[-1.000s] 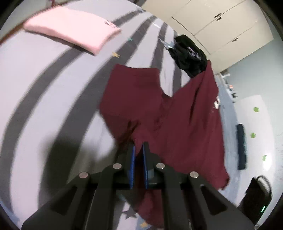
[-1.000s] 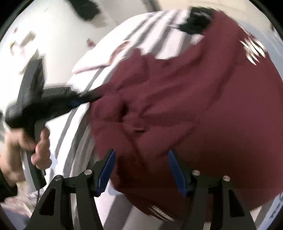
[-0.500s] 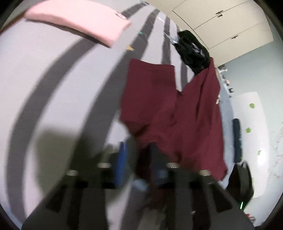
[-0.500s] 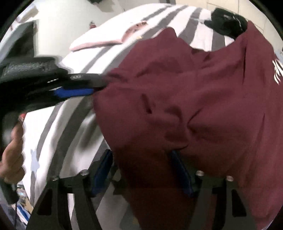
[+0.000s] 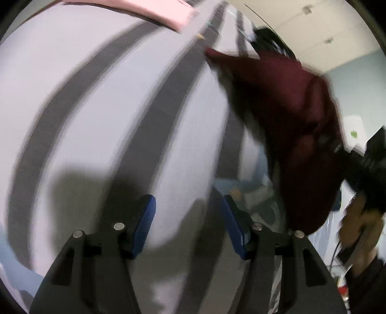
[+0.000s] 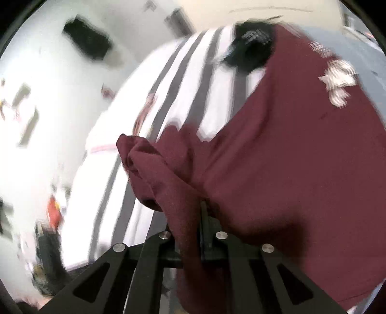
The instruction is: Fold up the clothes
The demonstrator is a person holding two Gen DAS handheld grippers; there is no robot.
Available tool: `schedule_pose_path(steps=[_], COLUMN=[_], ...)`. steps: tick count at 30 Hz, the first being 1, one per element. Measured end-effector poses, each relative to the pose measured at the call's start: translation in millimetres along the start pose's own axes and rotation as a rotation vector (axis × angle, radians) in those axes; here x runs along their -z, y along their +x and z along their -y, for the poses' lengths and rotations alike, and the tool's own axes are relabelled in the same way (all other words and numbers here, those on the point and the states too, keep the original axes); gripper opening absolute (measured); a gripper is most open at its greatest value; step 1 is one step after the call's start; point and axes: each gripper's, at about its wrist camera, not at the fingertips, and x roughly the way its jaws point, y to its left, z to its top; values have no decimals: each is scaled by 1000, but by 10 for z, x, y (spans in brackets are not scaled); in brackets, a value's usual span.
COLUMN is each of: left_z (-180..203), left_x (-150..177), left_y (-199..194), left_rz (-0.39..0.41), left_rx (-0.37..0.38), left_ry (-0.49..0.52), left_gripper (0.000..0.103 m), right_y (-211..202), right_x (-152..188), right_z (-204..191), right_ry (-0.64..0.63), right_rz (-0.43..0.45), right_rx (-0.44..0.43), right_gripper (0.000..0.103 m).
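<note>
A maroon T-shirt [image 6: 289,157] with a white print hangs bunched over the grey-striped bed cover [image 6: 168,101]. My right gripper [image 6: 190,224] is shut on a fold of its cloth, which drapes down between the fingers. In the left wrist view the same maroon T-shirt [image 5: 289,101] rises at the right, held up by the other tool. My left gripper [image 5: 188,217] stands open over the striped cover [image 5: 96,96], with nothing between its blue pads [image 5: 146,217]. Both views are blurred by motion.
A folded pink garment [image 5: 135,9] lies at the far edge of the bed. A black garment [image 6: 253,48] sits at the far end beyond the shirt. A person's hand [image 5: 361,222] holds the right tool at the right. Cupboards stand behind the bed.
My left gripper has let go of the maroon shirt and opened, swinging left away from it. My right gripper has closed on the shirt's cloth and lifted it.
</note>
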Motion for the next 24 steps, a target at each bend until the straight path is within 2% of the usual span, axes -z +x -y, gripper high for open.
schedule_pose_path(steps=[4,6,8,13,16,18,22,24], left_z=[506,766,1030,1709,2098,2302,2608,2745], left_x=[97,145,203,504,710,782,765,730], left_y=[277,416,559,983,1193,1303,1492,1512], left_rz=[-43,-64,-88,-173,-185,-180,-155,-122], left_rx=[51,76,99,139,140,141,178,179], left_ry=[57,87,117,178,243,278,287,334], left_gripper=[54,54,54,54,56,58,60,62], right_y=[-726,-1109,-1159,-1601,-1877,-1884,-1855,-1829], right_x=[-294,-338,-402,-56,242,423,709,797], right_z=[793,1310,1619,2682,3202,3422,3650,3658], right_ry=[162,251,327,567,652,688,698,705], right_rz=[123,186,228,302,305,289,225,211], right_rx=[25,76,126,237,290,304,300,280], right_gripper=[6,6,6,6,6,6,6,6])
